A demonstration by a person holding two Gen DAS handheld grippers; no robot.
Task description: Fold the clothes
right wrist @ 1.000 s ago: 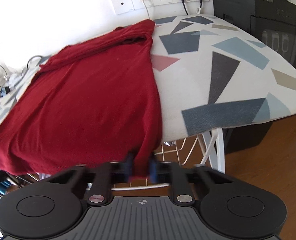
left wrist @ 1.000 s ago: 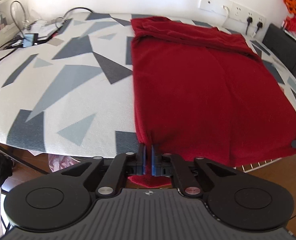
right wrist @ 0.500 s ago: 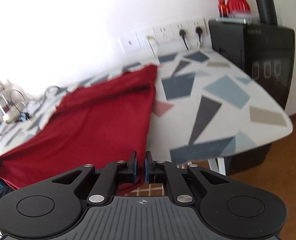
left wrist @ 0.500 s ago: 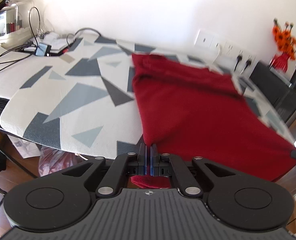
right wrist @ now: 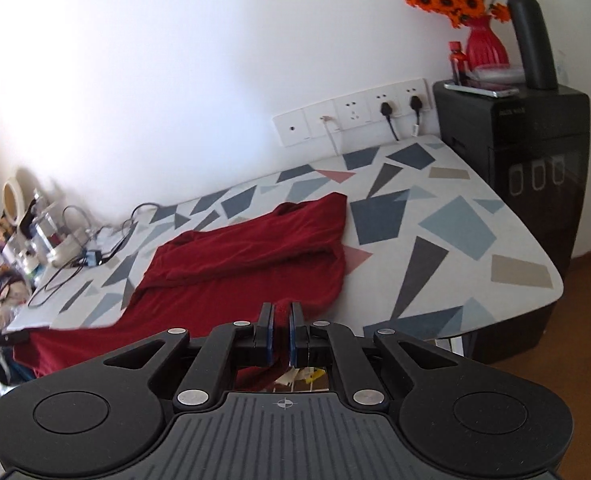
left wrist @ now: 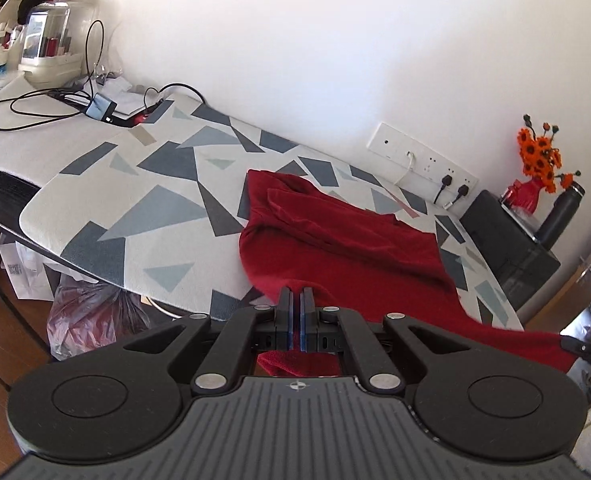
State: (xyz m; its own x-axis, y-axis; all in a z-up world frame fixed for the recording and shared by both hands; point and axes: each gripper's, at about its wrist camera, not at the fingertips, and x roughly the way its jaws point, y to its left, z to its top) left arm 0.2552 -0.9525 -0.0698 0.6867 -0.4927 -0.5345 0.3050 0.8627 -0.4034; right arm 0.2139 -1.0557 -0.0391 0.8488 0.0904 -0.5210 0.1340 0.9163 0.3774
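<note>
A dark red garment [left wrist: 347, 248] lies on the table with the geometric-patterned cover [left wrist: 143, 200]; its near part is lifted off the table. My left gripper [left wrist: 296, 300] is shut on the garment's near left hem corner. My right gripper [right wrist: 281, 312] is shut on the near right hem corner of the garment [right wrist: 247, 256]. The hem stretches between the two grippers above the table's front edge. The far part with the collar rests bunched on the cover. The right gripper's tip [left wrist: 583, 348] shows at the right edge of the left wrist view.
Cables and a charger [left wrist: 99, 106] lie at the table's far left, by cosmetics boxes [left wrist: 47, 52]. A wall socket strip [right wrist: 351, 116] with plugs is behind. A black appliance [right wrist: 535, 184] with a red vase [right wrist: 483, 44] and dark bottle [right wrist: 533, 36] stands right. A plastic bag [left wrist: 91, 320] sits under the table.
Both grippers have risen and pulled back with the hem. The garment's near half has lifted off the table and the cloth has bunched toward the far side.
</note>
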